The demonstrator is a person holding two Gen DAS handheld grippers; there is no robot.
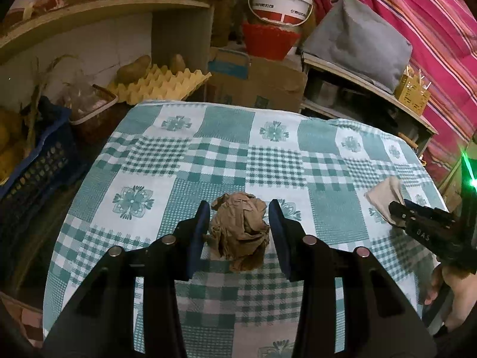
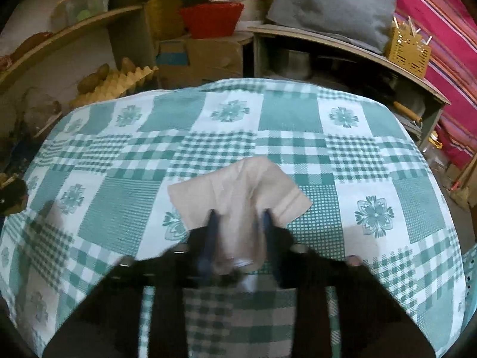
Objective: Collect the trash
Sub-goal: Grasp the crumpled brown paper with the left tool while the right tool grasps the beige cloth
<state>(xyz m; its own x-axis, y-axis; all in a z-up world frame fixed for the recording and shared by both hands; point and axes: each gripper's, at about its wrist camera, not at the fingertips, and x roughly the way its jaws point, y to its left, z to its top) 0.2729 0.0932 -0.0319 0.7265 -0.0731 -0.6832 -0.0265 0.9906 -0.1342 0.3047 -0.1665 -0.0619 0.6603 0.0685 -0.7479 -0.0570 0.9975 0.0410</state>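
- Crumpled brown paper ball (image 1: 238, 229): on table (image 1: 328, 217), sits between the pads of left hand-held gripper (image 1: 240, 232). Small gaps show on both sides, pads not pressing; jaws part open around it, not gripping. Ball's underside hidden by its own bulk.
- Pale paper napkin (image 2: 238, 188): lies on table near its right side. In right wrist view, right hand-held gripper (image 2: 240, 223) has both blue fingers (image 2: 213, 232) against a bunched fold of it; jaws closed on napkin. Fingers motion-blurred, exact contact line hard to make out; napkin's near end hidden behind gripper body.
- Left wrist view: same napkin (image 1: 386, 197) seen at far right, half covered by right gripper's black tip (image 1: 398, 213). Part of a hand (image 1: 453, 295) at frame edge, mostly cut off.
- Table: green-white check cloth; near edge cut off by both gripper bodies.
- Behind table: yellow egg tray (image 1: 161, 85), cardboard box (image 1: 268, 86), red basket (image 1: 269, 40), white bucket (image 1: 281, 4) with label unreadable. Blue crate (image 1: 32, 164) at left, contents dim, cannot ID.
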